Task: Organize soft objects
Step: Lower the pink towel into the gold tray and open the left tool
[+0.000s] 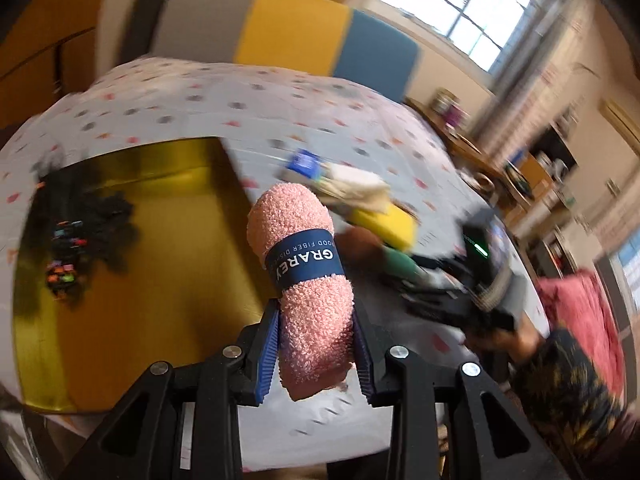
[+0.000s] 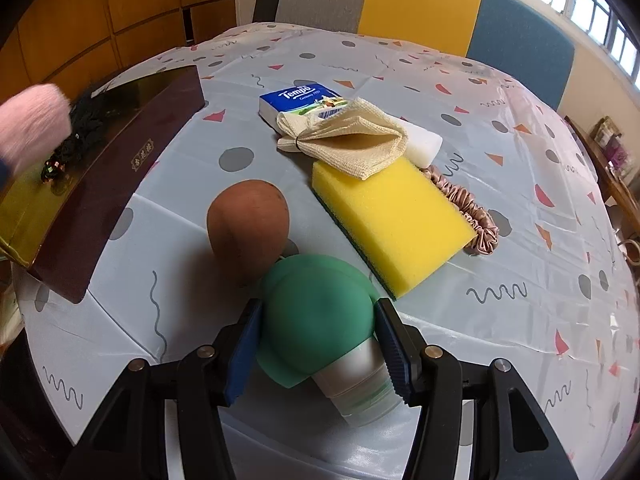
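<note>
The left gripper [image 1: 316,344] squeezes a pink towel roll [image 1: 306,276]. The right gripper [image 2: 320,344] holds a green bottle [image 2: 316,320], low in the frame.

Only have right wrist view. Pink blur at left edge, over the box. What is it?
Observer: A rolled pink towel with a navy paper band, clamped in the left gripper.
Operator: In the box yet?
Observer: No. It is held up in the air; the box sits to its left in the left wrist view.
Operator: Room inside?
Observer: Yes. Only a black tangle with coloured clips lies at one side; the rest of the gold floor is bare.
</note>
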The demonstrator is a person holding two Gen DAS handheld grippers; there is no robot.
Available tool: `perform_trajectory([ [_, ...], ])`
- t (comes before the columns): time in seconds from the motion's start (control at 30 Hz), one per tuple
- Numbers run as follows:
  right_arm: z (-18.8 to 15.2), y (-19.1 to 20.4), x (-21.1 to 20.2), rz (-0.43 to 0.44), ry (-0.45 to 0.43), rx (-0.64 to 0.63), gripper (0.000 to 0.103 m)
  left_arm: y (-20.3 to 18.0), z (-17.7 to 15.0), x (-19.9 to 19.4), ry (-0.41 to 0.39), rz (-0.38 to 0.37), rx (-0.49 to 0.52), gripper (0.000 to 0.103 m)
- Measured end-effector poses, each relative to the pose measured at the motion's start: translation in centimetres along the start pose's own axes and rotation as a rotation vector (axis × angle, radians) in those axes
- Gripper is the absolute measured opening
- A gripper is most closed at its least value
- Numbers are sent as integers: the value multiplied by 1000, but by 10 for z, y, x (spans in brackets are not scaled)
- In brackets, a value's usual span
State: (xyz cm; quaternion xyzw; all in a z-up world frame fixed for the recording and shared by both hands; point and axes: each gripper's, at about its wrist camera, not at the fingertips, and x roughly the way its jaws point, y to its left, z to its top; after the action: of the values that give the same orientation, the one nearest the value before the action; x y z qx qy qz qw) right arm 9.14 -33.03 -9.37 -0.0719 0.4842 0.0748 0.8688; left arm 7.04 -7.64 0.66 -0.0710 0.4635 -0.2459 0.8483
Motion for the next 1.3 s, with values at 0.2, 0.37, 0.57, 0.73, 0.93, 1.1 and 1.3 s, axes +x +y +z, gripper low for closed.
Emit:
perform_trajectory([
  [0.2,-1,1,-1,-3,-3,-11,57,56,36,15,-1,109,-104,33],
  [0.37,-2,4,-1,-11,-3,-28,57,87,54,36,21,163,-162,33],
  [0.57,-2,4,-1,-14,-1,-34,57,105,72,72,59,227,-170,33],
  [0.73,-2,5,-1,-14,-2,-34,57,115,85,96,78,293,-150,33],
  [0.93,-2,5,0,-14,-1,-35,57,121,83,105,92,299,-181,45],
  [1.1,-2,5,0,-17,-1,-38,57,115,74,84,61,317,-193,50],
  [1.3,-2,7,1,-29,-3,-45,58,91,51,35,-27,335,-141,51],
])
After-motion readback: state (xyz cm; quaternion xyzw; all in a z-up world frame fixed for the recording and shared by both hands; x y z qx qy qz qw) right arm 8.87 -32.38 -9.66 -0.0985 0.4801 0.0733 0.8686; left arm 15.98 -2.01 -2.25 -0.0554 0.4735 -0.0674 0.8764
